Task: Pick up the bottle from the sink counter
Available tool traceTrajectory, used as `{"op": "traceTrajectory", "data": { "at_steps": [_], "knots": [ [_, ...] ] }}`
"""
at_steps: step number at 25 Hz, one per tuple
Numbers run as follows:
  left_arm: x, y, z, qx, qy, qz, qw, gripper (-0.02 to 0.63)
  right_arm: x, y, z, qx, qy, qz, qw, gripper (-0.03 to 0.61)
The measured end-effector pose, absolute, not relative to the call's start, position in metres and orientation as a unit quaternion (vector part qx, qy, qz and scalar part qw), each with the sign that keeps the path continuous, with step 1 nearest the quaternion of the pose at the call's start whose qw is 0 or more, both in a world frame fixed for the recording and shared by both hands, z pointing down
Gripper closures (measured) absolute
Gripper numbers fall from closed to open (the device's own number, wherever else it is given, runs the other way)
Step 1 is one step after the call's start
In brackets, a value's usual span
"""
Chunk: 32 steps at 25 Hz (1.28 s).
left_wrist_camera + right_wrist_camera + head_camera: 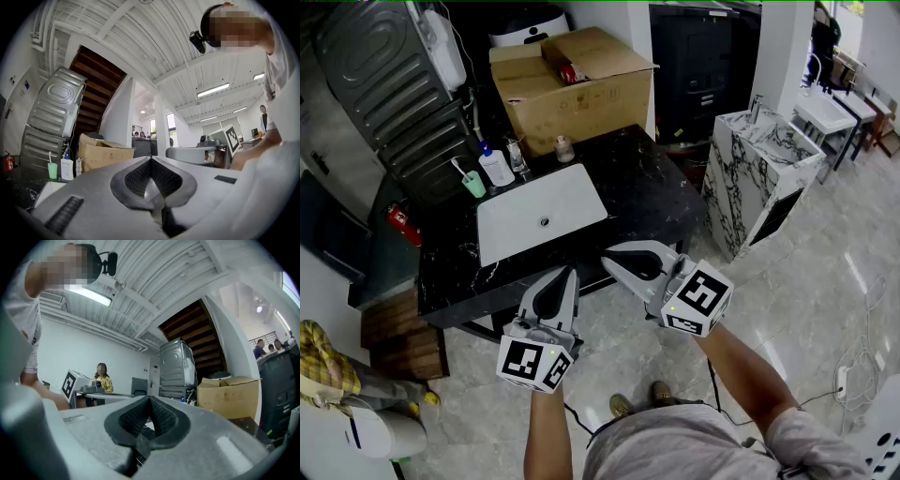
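Note:
A white pump bottle with a blue top stands at the back left corner of the white sink basin, on the black marble counter. It also shows in the left gripper view, where the pump bottle stands at the far left. A small brownish bottle stands further right, in front of the box. My left gripper and right gripper hover side by side over the counter's near edge, well short of the bottles. Both are shut and hold nothing, as the left gripper and right gripper show in their own views.
A green cup with a toothbrush and a clear glass flank the pump bottle. An open cardboard box sits at the counter's back. A grey appliance and a red extinguisher are left; a marbled cabinet stands right.

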<state>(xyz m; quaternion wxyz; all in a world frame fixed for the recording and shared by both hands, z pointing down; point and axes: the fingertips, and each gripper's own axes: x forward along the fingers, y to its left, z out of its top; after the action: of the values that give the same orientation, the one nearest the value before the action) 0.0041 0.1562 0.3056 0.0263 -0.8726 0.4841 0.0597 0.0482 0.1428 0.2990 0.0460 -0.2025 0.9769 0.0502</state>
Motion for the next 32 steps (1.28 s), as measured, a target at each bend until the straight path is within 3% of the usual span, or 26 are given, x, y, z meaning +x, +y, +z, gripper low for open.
{"op": "traceTrajectory", "data": {
  "at_steps": [32],
  "knots": [
    [0.026,0.108,0.315,-0.845,0.533,0.045,0.029,0.612,0.096,0.089,0.311,-0.164,0.984,0.03,0.059,0.577]
  ]
}}
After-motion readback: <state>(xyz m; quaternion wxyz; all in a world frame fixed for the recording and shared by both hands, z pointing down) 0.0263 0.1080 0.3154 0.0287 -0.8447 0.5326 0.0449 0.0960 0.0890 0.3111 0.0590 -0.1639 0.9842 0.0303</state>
